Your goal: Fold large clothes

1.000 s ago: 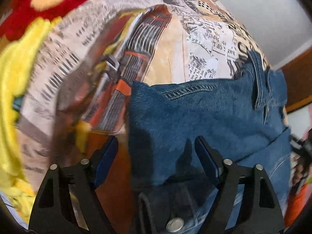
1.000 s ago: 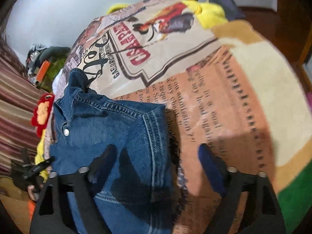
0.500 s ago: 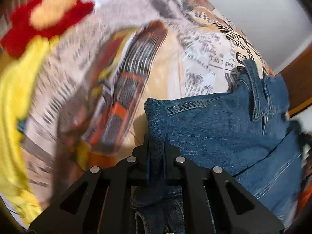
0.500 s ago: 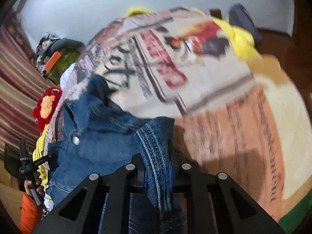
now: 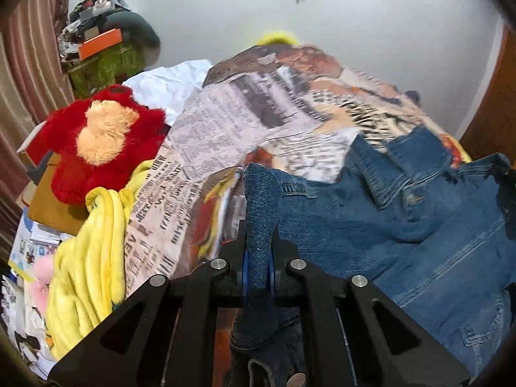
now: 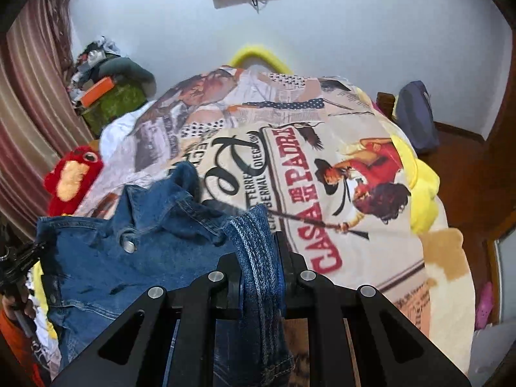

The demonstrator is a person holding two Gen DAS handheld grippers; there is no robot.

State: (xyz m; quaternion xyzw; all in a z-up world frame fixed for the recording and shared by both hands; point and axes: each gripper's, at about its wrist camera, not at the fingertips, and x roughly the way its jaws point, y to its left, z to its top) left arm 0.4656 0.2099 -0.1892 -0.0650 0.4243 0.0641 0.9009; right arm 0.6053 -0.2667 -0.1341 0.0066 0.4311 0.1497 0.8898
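A blue denim jacket [image 5: 403, 219] lies on a bed with a printed newspaper-pattern cover [image 5: 245, 129]. My left gripper [image 5: 258, 258] is shut on one denim edge, which stands up between its fingers. My right gripper [image 6: 259, 267] is shut on another edge of the denim jacket [image 6: 129, 258]; the folded hem sticks up from its jaws. The jacket's collar and a metal button [image 6: 129, 246] show in the right wrist view. Both held edges are lifted off the printed cover [image 6: 322, 167].
A red plush toy [image 5: 100, 138] and a yellow blanket [image 5: 90, 258] lie at the bed's left side. A cluttered green stand [image 5: 103, 54] is by the curtain. A dark bag [image 6: 416, 116] stands on the wooden floor at right. White wall behind.
Both grippers went from open over the jacket to shut on its edges. Since then both have lifted the denim and tilted up, so the room and wall come into view.
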